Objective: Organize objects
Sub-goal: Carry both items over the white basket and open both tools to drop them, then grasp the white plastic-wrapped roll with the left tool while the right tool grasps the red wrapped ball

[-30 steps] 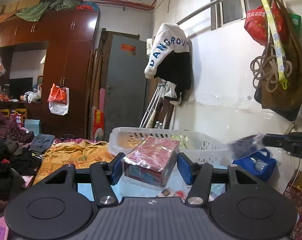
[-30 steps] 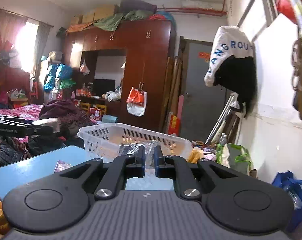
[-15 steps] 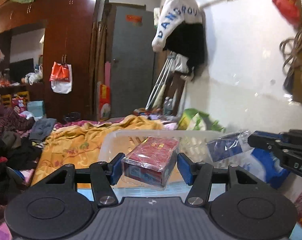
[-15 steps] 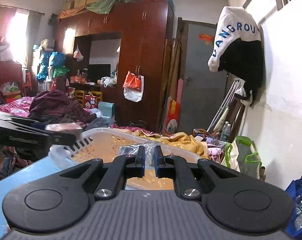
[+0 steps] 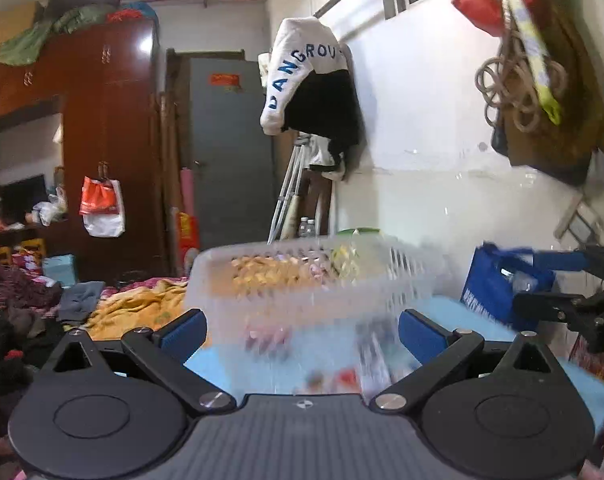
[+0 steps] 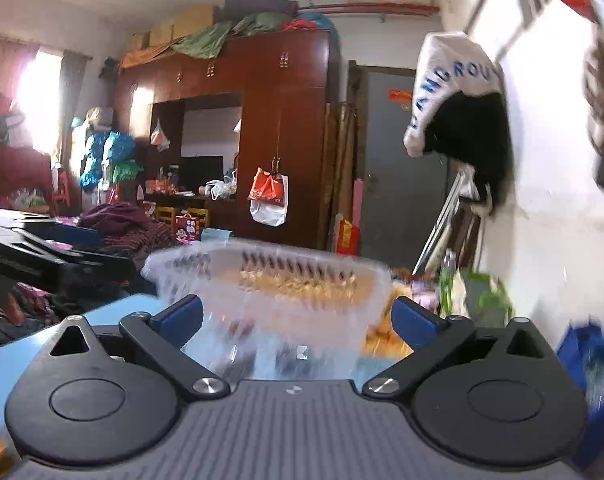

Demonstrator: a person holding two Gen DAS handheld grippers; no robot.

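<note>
Both my pairs of jaws stand wide open and hold nothing. My left gripper point(image 5: 302, 328) and my right gripper point(image 6: 298, 320) each face the one white slatted basket point(image 5: 313, 280), which sits on the blue worktop point(image 5: 453, 320) just beyond the blue pads point(image 5: 182, 330). Each view also catches the other gripper at its edge, near the basket's sides.

The basket is blurred in both views, so I cannot make out what lies inside it; I see only yellowish shapes through the slats and some small, smeared items on the worktop in front of it, too blurred to count or name.

I judge the basket to be light, thin plastic, stiff enough at the rolled rim but springy in the walls. If I have to move it, I would take the rim point(image 6: 262, 252), where the material is thickest, one gripper at each end, since a single pinch on a slatted wall could flex or slip. The small packets look light and crinkly; I would grip those across their middle.
</note>
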